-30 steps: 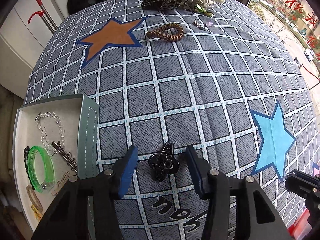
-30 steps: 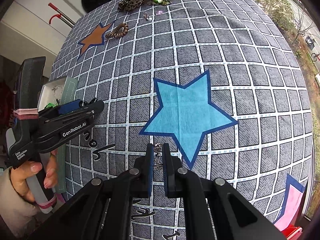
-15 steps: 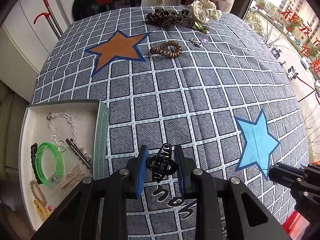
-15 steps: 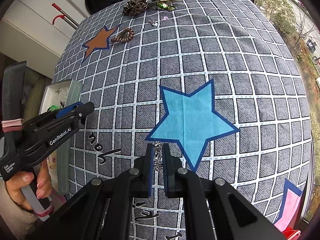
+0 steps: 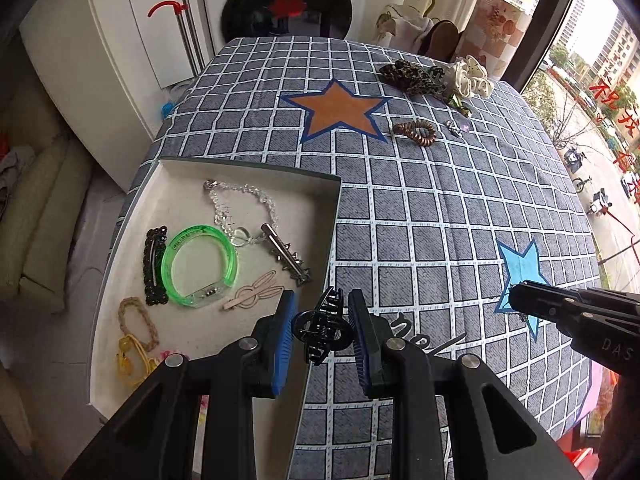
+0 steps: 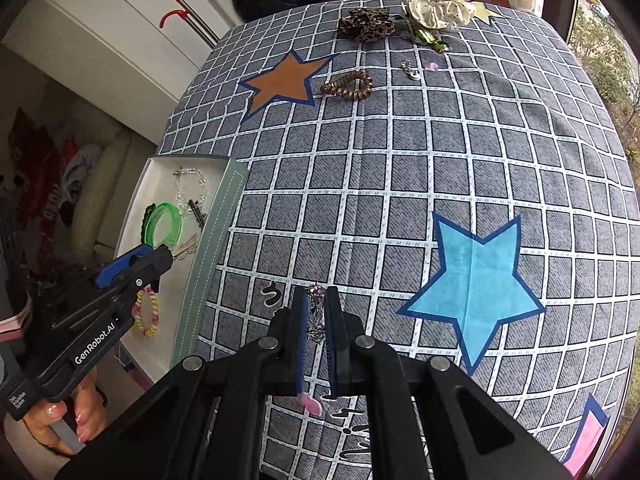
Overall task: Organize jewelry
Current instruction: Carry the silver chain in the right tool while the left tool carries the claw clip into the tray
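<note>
My left gripper (image 5: pixel 322 330) is shut on a black claw hair clip (image 5: pixel 320 330) and holds it in the air above the right wall of the open grey-green box (image 5: pixel 320 240). The box also shows in the right wrist view (image 6: pixel 216 248). It holds a green bangle (image 5: pixel 198 266), a clear bead bracelet (image 5: pixel 240 208), a metal clip (image 5: pixel 286 256) and several other pieces. My right gripper (image 6: pixel 316 312) is shut on a small silver chain piece (image 6: pixel 316 314), lifted over the checked cloth left of the blue star (image 6: pixel 472 288).
At the far end of the table lie a brown spiral hair tie (image 5: pixel 416 132), a leopard scrunchie (image 5: pixel 408 74), a white dotted scrunchie (image 5: pixel 472 76) and a small silver charm (image 5: pixel 454 126). A washing machine (image 5: pixel 288 4) stands behind the table. A window is at the right.
My left gripper closed on the black claw clip, lifted it and moved left toward the box. My right gripper rose with the chain piece and stayed shut.
</note>
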Demonstrator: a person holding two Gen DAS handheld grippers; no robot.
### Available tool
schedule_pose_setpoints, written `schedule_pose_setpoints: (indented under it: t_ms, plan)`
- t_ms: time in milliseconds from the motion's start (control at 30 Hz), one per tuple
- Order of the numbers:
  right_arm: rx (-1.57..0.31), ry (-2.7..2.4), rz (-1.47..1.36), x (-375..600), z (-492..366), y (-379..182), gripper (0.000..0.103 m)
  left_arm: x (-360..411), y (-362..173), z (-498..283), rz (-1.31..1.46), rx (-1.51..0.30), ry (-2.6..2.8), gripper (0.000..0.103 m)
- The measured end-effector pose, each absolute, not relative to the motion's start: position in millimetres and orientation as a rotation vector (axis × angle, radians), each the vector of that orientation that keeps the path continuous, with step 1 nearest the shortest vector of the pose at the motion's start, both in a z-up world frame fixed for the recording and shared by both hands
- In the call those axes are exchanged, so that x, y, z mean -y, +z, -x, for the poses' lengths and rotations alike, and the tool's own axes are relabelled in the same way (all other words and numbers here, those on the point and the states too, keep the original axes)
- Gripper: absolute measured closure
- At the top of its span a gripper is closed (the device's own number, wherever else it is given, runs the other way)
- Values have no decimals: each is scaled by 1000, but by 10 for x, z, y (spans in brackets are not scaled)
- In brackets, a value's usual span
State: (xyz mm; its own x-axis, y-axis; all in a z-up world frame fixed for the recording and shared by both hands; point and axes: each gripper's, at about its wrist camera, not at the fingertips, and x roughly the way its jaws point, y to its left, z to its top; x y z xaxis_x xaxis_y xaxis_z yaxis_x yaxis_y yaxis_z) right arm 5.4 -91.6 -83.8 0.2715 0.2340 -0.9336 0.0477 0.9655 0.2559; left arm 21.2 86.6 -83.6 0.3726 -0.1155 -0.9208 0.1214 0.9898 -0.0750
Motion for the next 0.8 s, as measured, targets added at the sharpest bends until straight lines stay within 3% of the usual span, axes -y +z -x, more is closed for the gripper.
schedule_pose_setpoints:
  t_ms: [300,800]
  plan:
    - [-1287,293,-190,170,-285,-797,94,-1484,-1014,52,82,-1227,-24,69]
    - [-1353,450,-121,-650,-617,-1097,94,-1681,-1468,115,123,-1299,10,69]
